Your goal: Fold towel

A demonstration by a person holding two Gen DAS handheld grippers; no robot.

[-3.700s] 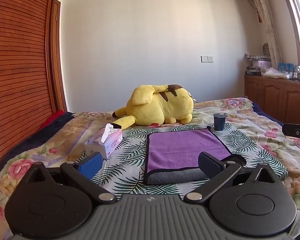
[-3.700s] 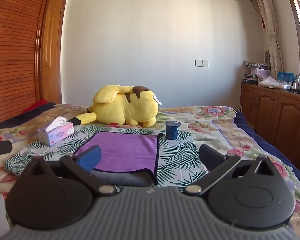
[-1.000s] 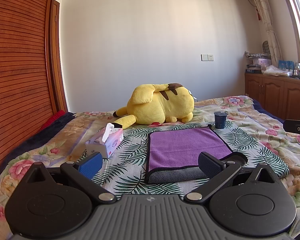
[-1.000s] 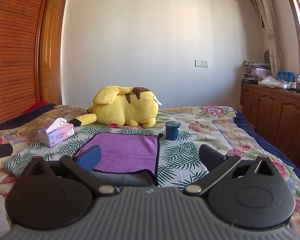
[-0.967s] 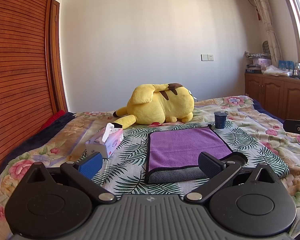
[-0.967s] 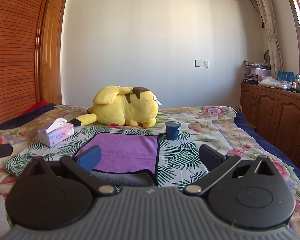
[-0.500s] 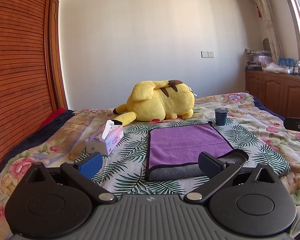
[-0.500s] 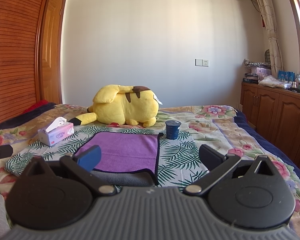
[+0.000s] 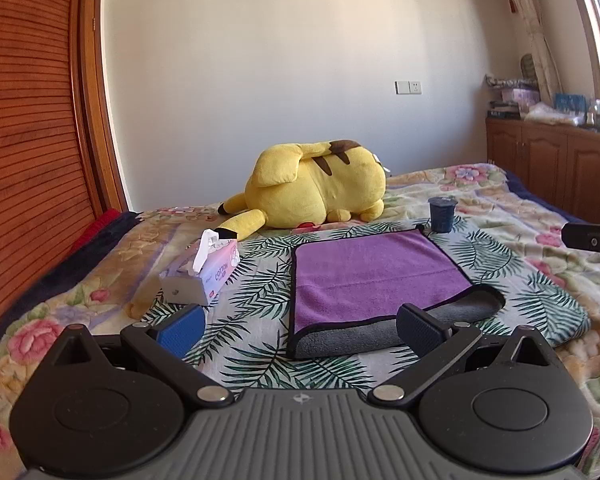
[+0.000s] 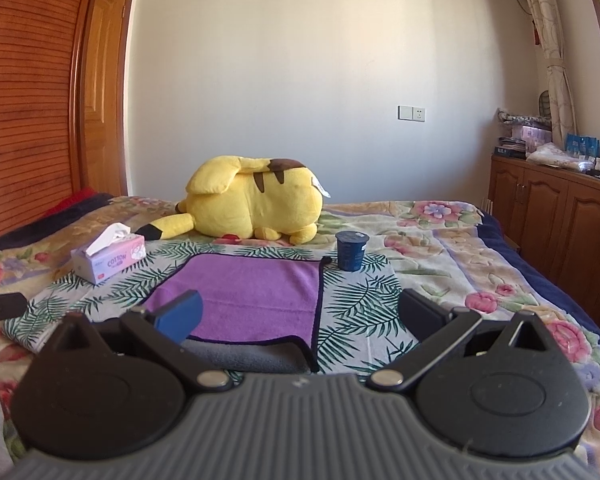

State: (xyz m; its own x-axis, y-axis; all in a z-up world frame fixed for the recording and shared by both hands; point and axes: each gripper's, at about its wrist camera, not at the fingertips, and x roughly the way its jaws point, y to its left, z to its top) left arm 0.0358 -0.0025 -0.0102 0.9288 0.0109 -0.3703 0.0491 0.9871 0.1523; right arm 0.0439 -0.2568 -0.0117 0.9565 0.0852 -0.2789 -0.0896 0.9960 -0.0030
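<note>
A purple towel (image 9: 372, 272) with a grey underside and black trim lies flat on the bed; its near edge is turned over and shows grey. It also shows in the right wrist view (image 10: 256, 292). My left gripper (image 9: 300, 326) is open and empty, just short of the towel's near edge, toward its left corner. My right gripper (image 10: 298, 316) is open and empty, near the towel's near right corner. Part of the right gripper shows at the left view's right edge (image 9: 592, 240).
A yellow plush toy (image 9: 320, 190) lies behind the towel. A tissue box (image 9: 204, 270) sits left of it. A dark blue cup (image 9: 442, 214) stands at the towel's far right corner. Wooden cabinets (image 10: 560, 216) line the right wall; a wooden wardrobe (image 9: 32, 140) stands left.
The left gripper has tilted and dipped slightly, so the scene sits a little lower and closer in its view. The right gripper has hardly moved. Both stay open.
</note>
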